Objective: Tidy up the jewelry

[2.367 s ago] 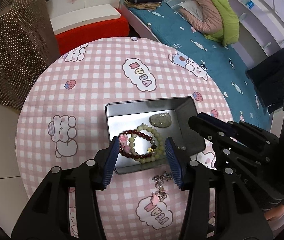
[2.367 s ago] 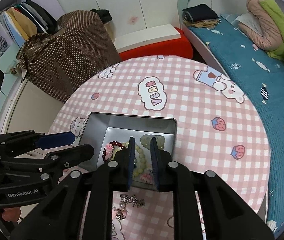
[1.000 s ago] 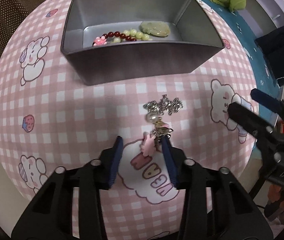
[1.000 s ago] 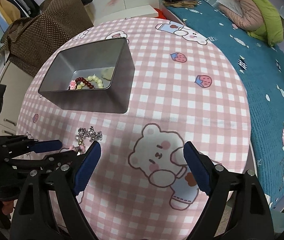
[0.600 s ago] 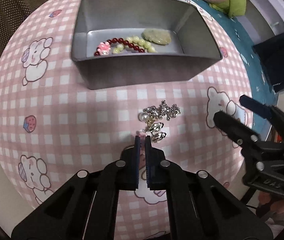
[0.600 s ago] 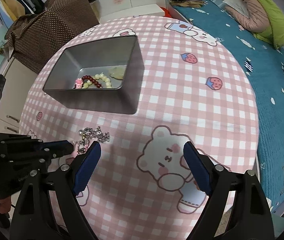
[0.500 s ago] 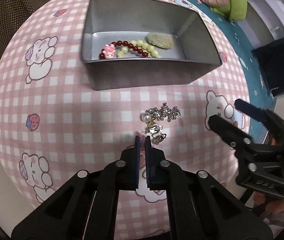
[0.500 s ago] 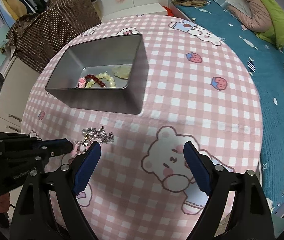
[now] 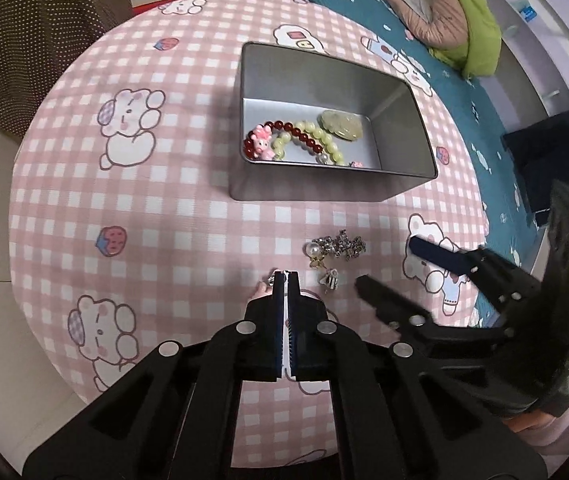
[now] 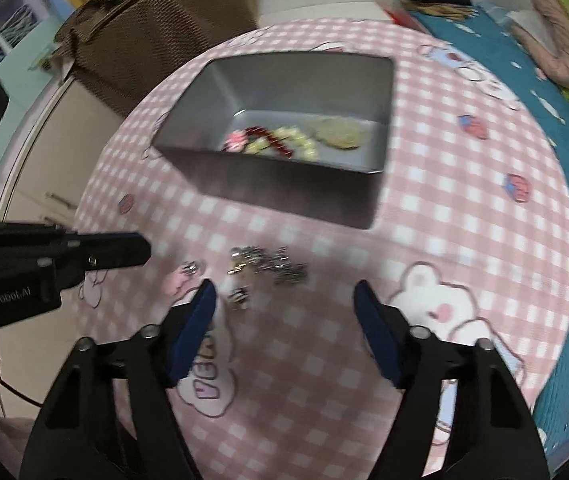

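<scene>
Part of the job looks done: a red-and-green bead bracelet (image 9: 296, 140) and a pale jade pendant (image 9: 342, 124) already lie in the metal tin (image 9: 324, 192) at the far side of the table (image 9: 164, 200). A silver chain cluster (image 9: 334, 246) and small charm pieces remain on the cloth near the tin. The left gripper (image 9: 285, 276) is clenched, a pink charm (image 10: 174, 282) showing just beside its tip, though whether it is actually pinched I cannot tell; the right gripper (image 10: 284, 300) hangs spread wide over the cluster, holding nothing.

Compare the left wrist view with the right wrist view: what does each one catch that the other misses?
Left wrist only: a sharp pearl beside the chain pile; the shut left tool hides most of the pink charm. Right wrist only: the whole charm on the cloth, apart from the left tool's tip, though blurred. Both: the tin, beads inside, and the open right tool.
</scene>
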`<state>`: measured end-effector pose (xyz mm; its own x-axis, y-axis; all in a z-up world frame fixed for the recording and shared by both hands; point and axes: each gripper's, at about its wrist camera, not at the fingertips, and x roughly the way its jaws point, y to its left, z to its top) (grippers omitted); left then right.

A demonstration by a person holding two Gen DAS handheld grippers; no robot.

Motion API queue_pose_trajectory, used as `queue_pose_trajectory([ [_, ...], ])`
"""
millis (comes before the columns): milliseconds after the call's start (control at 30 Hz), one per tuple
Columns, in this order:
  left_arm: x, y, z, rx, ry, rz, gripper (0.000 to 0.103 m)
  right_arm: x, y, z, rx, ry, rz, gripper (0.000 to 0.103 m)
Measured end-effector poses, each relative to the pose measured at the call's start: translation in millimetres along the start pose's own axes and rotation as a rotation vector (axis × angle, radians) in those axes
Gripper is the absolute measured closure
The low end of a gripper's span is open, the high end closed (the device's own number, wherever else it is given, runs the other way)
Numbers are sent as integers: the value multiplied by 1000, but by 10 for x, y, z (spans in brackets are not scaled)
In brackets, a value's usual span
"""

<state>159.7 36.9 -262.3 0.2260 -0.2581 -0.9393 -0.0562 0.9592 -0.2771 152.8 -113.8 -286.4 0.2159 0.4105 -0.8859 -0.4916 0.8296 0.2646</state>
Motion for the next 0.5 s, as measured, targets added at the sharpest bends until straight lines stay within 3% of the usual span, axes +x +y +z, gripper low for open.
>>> queue_pose_trajectory([
  [100, -12, 3, 14, -4, -3, 2, 101, 77, 107, -6, -43, 16, 15, 62],
  [333, -58, 96, -33, -14, 0, -2, 101, 215, 252, -11, -97, 34, 13, 70],
  [500, -9, 135, -78, -14, 27, -19, 100, 300, 333, -73, -152, 30, -49, 90],
])
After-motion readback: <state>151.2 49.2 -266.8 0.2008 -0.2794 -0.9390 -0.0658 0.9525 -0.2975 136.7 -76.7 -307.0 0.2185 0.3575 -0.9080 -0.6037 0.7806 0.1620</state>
